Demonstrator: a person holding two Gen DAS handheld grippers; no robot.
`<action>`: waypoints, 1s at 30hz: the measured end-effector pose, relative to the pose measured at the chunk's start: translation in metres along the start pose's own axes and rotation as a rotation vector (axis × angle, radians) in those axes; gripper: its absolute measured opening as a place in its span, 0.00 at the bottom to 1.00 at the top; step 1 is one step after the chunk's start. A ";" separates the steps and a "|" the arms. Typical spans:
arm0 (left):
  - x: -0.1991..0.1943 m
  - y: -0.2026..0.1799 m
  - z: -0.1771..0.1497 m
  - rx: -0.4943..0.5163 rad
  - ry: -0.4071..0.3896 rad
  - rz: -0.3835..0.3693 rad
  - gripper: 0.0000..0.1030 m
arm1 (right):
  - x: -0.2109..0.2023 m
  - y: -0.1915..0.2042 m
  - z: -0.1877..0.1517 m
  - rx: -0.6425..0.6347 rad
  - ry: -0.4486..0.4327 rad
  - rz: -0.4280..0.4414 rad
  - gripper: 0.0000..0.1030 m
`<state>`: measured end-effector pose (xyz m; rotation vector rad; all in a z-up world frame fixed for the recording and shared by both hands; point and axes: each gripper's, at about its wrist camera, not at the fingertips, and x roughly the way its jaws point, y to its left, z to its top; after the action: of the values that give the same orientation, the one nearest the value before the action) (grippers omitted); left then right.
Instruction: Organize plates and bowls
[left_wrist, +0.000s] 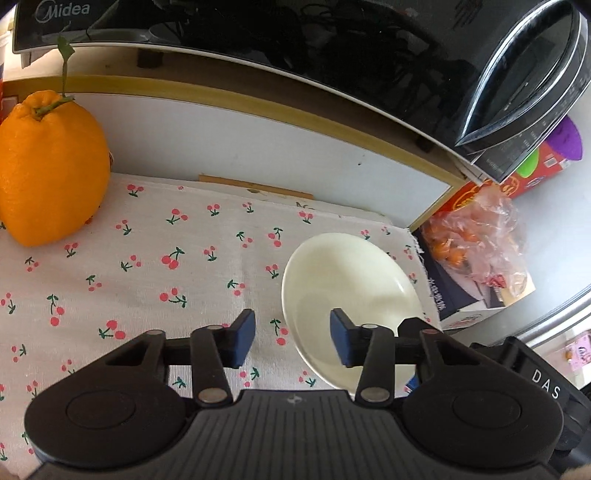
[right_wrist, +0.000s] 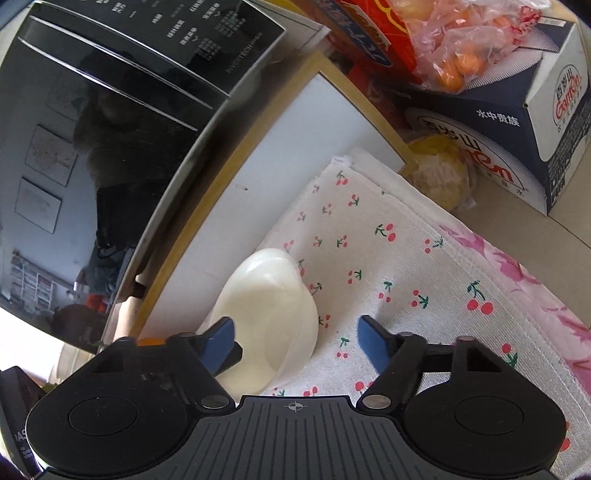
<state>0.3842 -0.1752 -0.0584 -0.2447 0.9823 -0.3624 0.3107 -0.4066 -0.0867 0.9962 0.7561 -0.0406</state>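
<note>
A cream-white bowl sits on the cherry-print cloth at the right of the left wrist view. My left gripper is open, with its right finger over the bowl's near rim and its left finger over the cloth. In the right wrist view the same bowl appears tilted on its side on the cloth. My right gripper is open, with its left finger at the bowl's near edge. Neither gripper holds anything.
A large orange citrus fruit with stem stands at the cloth's left. A black Midea microwave overhangs the back. A bag of small oranges lies on boxes to the right. A dark blue box and a pink floral cloth lie beyond.
</note>
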 end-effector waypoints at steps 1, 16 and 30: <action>0.001 -0.001 -0.001 0.003 -0.006 0.006 0.33 | 0.000 -0.001 0.000 0.003 0.000 -0.002 0.60; 0.002 -0.020 -0.007 0.085 -0.054 0.086 0.11 | -0.002 0.001 -0.003 -0.019 0.001 0.000 0.16; -0.028 -0.025 -0.007 0.083 -0.064 0.132 0.11 | -0.023 0.030 0.000 -0.079 0.039 0.001 0.16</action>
<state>0.3597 -0.1866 -0.0319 -0.1148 0.9131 -0.2719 0.3046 -0.3969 -0.0510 0.9247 0.7872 0.0099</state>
